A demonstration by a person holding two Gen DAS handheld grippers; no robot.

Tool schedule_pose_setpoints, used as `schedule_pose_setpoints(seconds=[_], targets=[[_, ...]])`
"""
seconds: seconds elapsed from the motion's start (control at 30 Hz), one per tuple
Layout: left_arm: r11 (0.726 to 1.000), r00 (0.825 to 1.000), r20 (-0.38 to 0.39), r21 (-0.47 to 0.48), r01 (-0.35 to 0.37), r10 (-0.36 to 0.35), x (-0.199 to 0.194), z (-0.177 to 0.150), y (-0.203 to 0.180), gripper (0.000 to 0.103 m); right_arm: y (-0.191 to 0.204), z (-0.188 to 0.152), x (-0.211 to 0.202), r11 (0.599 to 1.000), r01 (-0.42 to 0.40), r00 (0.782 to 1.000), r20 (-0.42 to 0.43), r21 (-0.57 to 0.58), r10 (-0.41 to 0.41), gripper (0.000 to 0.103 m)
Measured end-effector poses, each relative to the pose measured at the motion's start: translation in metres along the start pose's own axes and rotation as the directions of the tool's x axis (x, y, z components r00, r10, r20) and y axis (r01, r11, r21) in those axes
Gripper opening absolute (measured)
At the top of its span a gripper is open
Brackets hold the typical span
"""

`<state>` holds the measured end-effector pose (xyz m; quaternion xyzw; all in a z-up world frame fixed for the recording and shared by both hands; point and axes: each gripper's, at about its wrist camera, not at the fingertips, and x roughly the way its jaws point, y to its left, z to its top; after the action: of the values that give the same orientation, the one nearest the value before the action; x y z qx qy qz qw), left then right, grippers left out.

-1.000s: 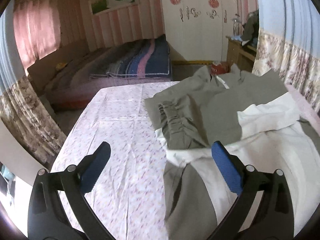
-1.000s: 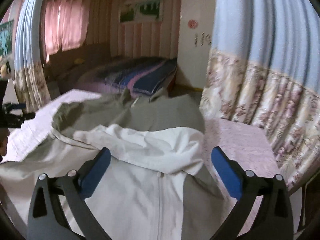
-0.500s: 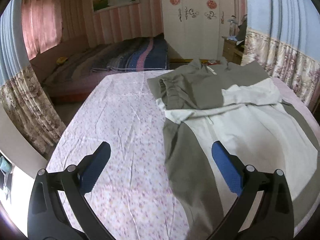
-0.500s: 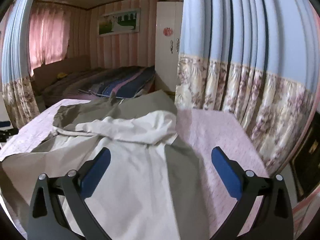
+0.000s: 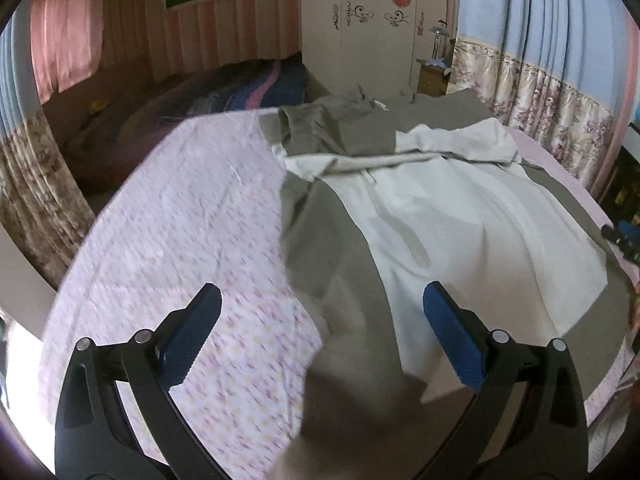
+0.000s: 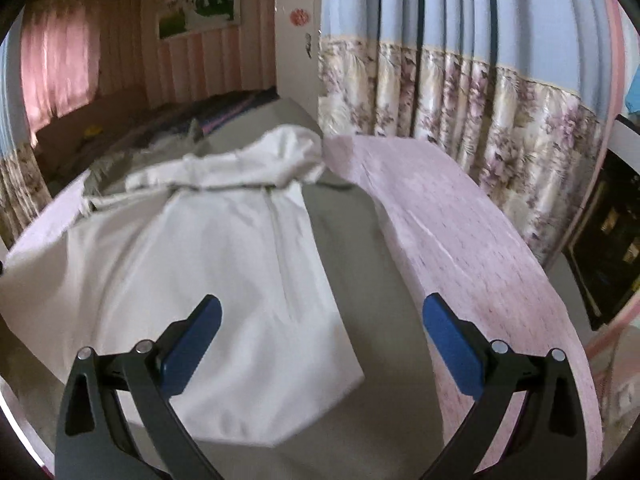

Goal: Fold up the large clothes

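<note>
A large olive-grey jacket with a white lining (image 5: 440, 216) lies spread open on the pink floral bed sheet (image 5: 192, 216), its sleeves folded across the far end. My left gripper (image 5: 322, 308) hovers open above the jacket's near left olive edge. Seen from the right wrist, the white lining (image 6: 208, 264) and an olive panel (image 6: 360, 272) fill the middle. My right gripper (image 6: 320, 312) is open over the jacket's near right part, with nothing between its blue pads. The right gripper's tip (image 5: 624, 236) shows at the far right edge of the left wrist view.
Floral and blue curtains (image 6: 460, 92) hang close along the right side of the bed. A second bed with a striped blanket (image 5: 240, 92) stands beyond. A white wardrobe (image 5: 360, 20) and a wooden nightstand (image 5: 432, 76) are at the back.
Both grippers have pulled back toward the near end of the bed and now sit over the jacket's lower hem area. The jacket lies as before.
</note>
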<state>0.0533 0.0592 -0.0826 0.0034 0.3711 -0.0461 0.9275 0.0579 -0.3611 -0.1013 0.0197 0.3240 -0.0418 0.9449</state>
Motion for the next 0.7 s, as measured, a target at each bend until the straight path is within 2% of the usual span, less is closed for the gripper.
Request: schedule_pose_setpoints(seconds=[0.1, 0.3, 0.37, 0.4, 0.43, 0.5, 0.53, 0.6, 0.7], targets=[[0.998, 0.998, -0.033, -0.028, 0.049, -0.05, 0.006, -0.011, -0.003, 0.095, -0.009, -0.015, -0.006, 1.0, 0.016, 1.0, -0.004, 0.025, -0.016, 0.101], [0.998, 0.995, -0.08, -0.003, 0.061, -0.061, 0.018, -0.027, -0.019, 0.091, -0.035, -0.032, -0.009, 0.995, 0.045, 0.998, -0.042, 0.094, -0.042, 0.101], [0.999, 0.994, -0.094, 0.016, 0.052, -0.05, 0.023, -0.032, -0.027, 0.085, -0.039, -0.036, -0.007, 0.994, 0.036, 0.998, -0.058, 0.1, -0.03, 0.1], [0.999, 0.995, -0.093, 0.019, 0.045, -0.043, 0.023, -0.034, -0.027, 0.078, -0.039, -0.038, -0.007, 0.995, 0.03, 0.998, -0.063, 0.099, -0.024, 0.098], [0.999, 0.995, -0.096, 0.017, 0.042, -0.041, 0.025, -0.035, -0.028, 0.068, -0.038, -0.04, -0.007, 0.995, 0.023, 0.997, -0.071, 0.096, -0.016, 0.091], [0.996, 0.989, -0.119, -0.009, 0.085, -0.086, 0.027, -0.036, -0.025, 0.056, -0.036, -0.044, -0.007, 0.995, -0.004, 0.995, -0.097, 0.095, 0.014, 0.078], [0.996, 0.989, -0.12, -0.013, 0.088, -0.089, 0.027, -0.036, -0.024, 0.053, -0.037, -0.047, -0.008, 0.995, -0.018, 0.994, -0.105, 0.102, 0.029, 0.073], [0.995, 0.988, -0.125, -0.015, 0.094, -0.096, 0.024, -0.036, -0.021, 0.049, -0.037, -0.053, -0.012, 0.994, -0.019, 0.993, -0.112, 0.107, 0.031, 0.072], [0.995, 0.988, -0.126, -0.026, 0.092, -0.094, 0.018, -0.038, -0.017, 0.048, -0.04, -0.06, -0.02, 0.992, -0.027, 0.992, -0.123, 0.121, 0.042, 0.072]])
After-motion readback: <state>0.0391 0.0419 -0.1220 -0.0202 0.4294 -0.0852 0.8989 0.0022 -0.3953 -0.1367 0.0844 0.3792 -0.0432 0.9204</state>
